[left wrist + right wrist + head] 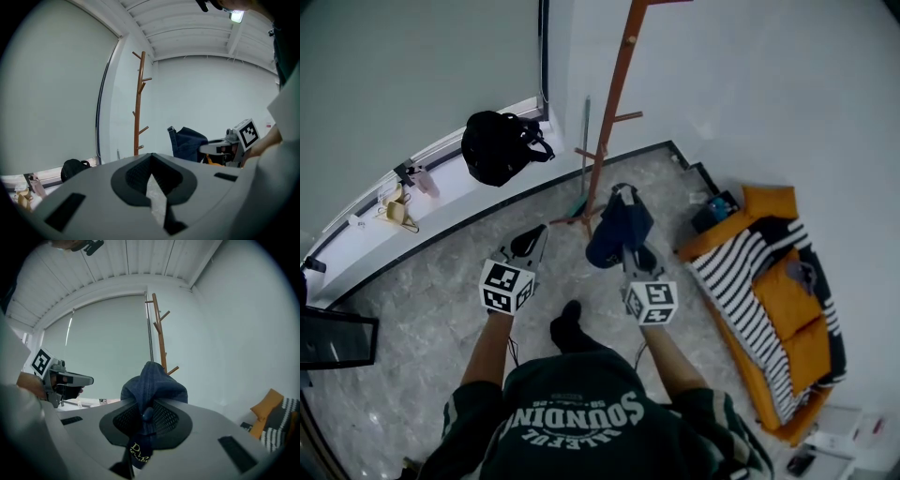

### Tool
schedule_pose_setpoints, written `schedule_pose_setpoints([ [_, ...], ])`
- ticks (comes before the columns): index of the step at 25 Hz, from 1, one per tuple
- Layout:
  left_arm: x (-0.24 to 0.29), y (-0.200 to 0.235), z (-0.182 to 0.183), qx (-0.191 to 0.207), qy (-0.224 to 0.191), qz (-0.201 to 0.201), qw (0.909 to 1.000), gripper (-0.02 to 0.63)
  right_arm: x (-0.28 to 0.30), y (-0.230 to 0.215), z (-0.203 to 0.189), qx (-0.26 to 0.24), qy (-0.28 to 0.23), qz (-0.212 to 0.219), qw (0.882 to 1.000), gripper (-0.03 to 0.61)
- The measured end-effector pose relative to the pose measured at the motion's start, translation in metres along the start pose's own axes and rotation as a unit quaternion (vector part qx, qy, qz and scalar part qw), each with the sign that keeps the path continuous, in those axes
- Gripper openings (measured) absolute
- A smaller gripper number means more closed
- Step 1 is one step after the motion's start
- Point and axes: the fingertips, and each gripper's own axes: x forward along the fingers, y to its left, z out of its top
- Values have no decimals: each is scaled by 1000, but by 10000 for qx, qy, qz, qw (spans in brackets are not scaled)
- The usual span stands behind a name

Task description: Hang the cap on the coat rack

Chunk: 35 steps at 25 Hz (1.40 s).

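Note:
A tall wooden coat rack (pixel 609 122) with short pegs stands in the room's corner, ahead of me. My right gripper (pixel 630 246) is shut on a dark blue cap (pixel 617 230), held up just short of the rack's lower pegs. In the right gripper view the cap (pixel 152 385) bunches between the jaws, with the rack (pixel 161 338) behind it. My left gripper (pixel 525 246) hovers to the left of the cap, shut, with nothing in it. The left gripper view shows the rack (pixel 138 103) ahead and the cap (pixel 190 143) at right.
A black backpack (pixel 497 145) and small items (pixel 398 202) lie on the window sill at left. An orange sofa (pixel 769 300) with a striped blanket stands at right. A thin pole (pixel 584 159) leans beside the rack. My foot (pixel 567 328) is on the marble floor.

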Motion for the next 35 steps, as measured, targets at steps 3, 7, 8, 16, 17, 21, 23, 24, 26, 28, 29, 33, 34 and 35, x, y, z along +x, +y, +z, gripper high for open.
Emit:
schedule_pose_setpoints([
  [3, 18, 18, 7, 30, 37, -71, 10000, 0, 21, -2, 8, -1, 9, -39, 10000, 44],
  [7, 46, 44, 20, 100, 45, -188, 9998, 0, 54, -11, 17, 53, -34, -179, 9998, 44],
  [8, 52, 50, 22, 106, 45, -215, 9997, 2, 62, -12, 19, 55, -33, -205, 9998, 44],
  [16, 93, 75, 31, 107, 59, -419, 9990, 2, 86, -12, 41, -166, -74, -300, 9994, 44],
  [17, 97, 75, 33, 117, 46, -452, 9989, 0, 85, -13, 42, -179, -100, -307, 9993, 44],
  [21, 110, 79, 39, 166, 20, -581, 9982, 0, 82, -13, 52, -186, -156, -380, 9990, 44],
  [23, 115, 82, 41, 172, 14, -635, 9978, 0, 82, -12, 55, -253, -137, -412, 9987, 44],
  [24, 118, 84, 41, 169, 5, -665, 9976, 1, 82, -12, 57, -291, -106, -428, 9986, 44],
  [26, 125, 88, 43, 157, -8, -725, 9972, 2, 85, -11, 63, -368, -14, -472, 9982, 44],
  [28, 130, 89, 44, 161, -10, -795, 9967, 0, 86, -11, 65, -407, 6, -532, 9978, 44],
  [29, 132, 90, 44, 169, -11, -833, 9964, 1, 86, -12, 65, -417, 3, -568, 9975, 44],
  [33, 138, 93, 45, 176, -12, -947, 9953, 1, 87, -9, 67, -501, 113, -691, 9963, 44],
  [34, 140, 94, 45, 176, -3, -969, 9951, 1, 88, -9, 66, -509, 126, -702, 9962, 44],
  [35, 141, 94, 44, 176, 14, -992, 9949, 2, 90, -10, 64, -487, 100, -710, 9962, 44],
])
